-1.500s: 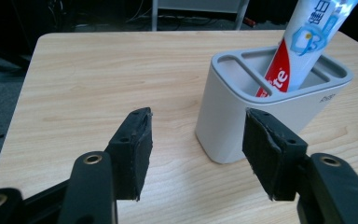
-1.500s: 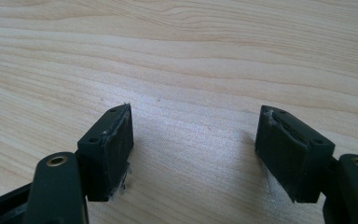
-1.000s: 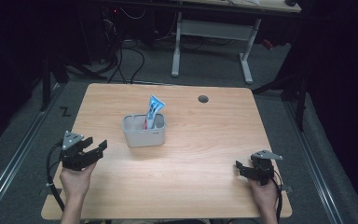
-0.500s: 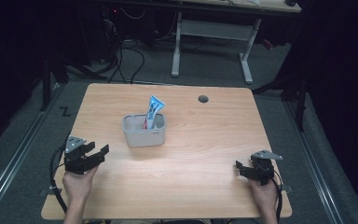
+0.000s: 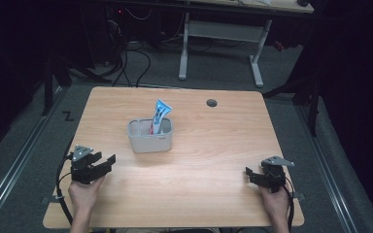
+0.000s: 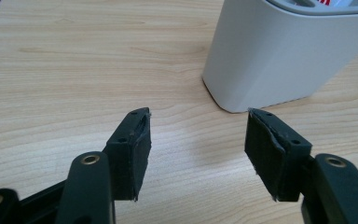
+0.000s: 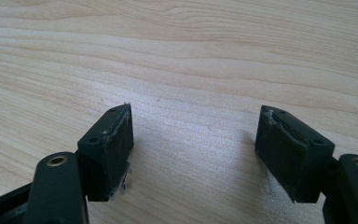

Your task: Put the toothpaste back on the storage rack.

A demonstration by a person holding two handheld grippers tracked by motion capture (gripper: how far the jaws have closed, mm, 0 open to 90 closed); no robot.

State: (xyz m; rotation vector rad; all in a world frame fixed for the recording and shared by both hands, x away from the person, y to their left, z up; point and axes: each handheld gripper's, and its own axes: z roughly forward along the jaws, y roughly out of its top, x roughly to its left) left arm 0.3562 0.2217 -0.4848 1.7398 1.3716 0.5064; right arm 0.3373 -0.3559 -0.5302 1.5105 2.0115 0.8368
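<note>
Toothpaste tube (image 5: 161, 115) upright in holder (image 5: 150, 141)

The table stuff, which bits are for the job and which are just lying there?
For the job: grey holder, toothpaste tube standing in it, left gripper nearest it, jaws open.

Just there: right gripper, open over bare table; round hole in the tabletop; cables and desk legs behind.
</note>
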